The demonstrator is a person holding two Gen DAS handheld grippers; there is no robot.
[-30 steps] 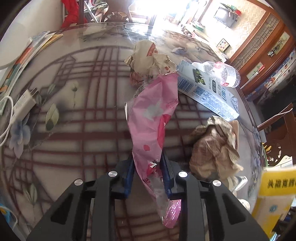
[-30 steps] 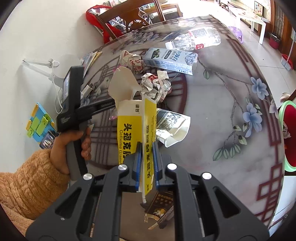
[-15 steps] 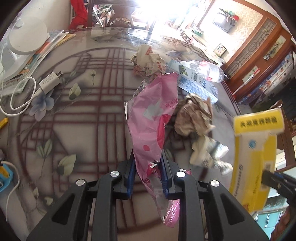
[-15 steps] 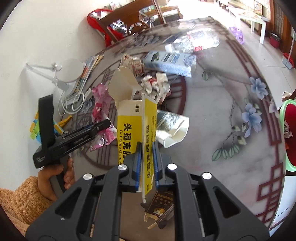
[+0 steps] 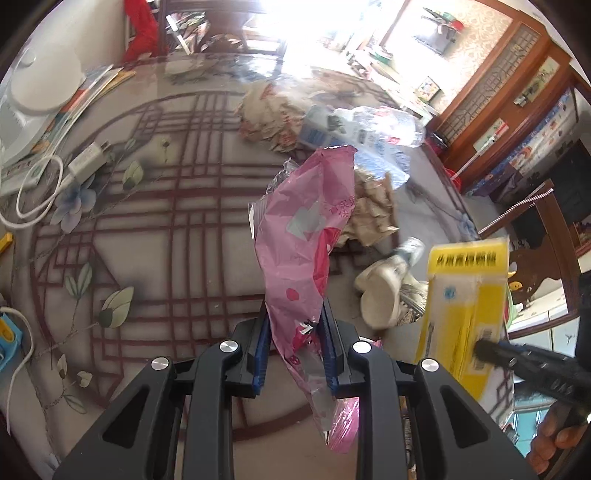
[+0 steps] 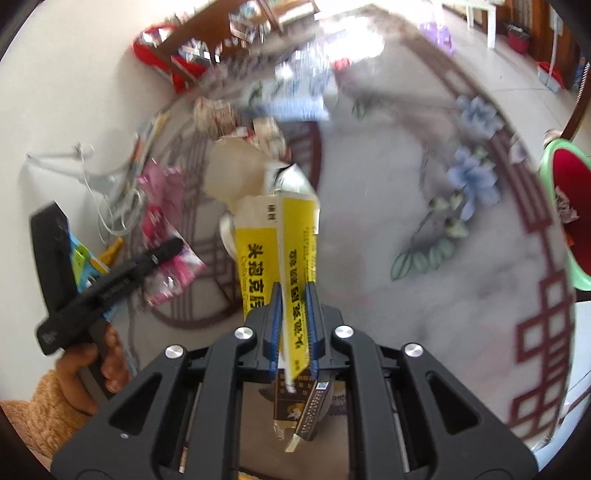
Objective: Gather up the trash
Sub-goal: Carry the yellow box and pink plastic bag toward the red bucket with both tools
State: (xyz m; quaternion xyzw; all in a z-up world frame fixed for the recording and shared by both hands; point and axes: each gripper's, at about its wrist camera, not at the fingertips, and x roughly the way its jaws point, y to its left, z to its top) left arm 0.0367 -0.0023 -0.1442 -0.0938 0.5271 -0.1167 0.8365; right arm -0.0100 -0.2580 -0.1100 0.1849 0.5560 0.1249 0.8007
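Observation:
My left gripper (image 5: 294, 317) is shut on a pink plastic wrapper (image 5: 306, 225), which stands up between its blue pads and hangs down behind them. My right gripper (image 6: 293, 295) is shut on a flattened yellow medicine box (image 6: 275, 243); that box (image 5: 465, 306) also shows at the right of the left wrist view. Both are held above the round glass table (image 5: 155, 229). On it lie crumpled brown paper (image 5: 373, 210), a crumpled wrapper (image 5: 269, 114), a blue-white carton (image 5: 332, 129), a clear plastic bottle (image 5: 384, 123) and a white paper cup (image 5: 384, 288).
A white lamp base (image 5: 33, 96), a charger with cable (image 5: 85, 162) and booklets sit at the table's left. A green-rimmed red bin (image 6: 569, 214) stands off the table's right edge. A wooden chair (image 5: 229, 22) is at the far side. A person's hand (image 6: 92, 365) holds the left gripper.
Both grippers have pulled back from the trash pile and swung, each still holding its item. The yellow box has come closer to the left gripper. The right wrist view is now motion-blurred.

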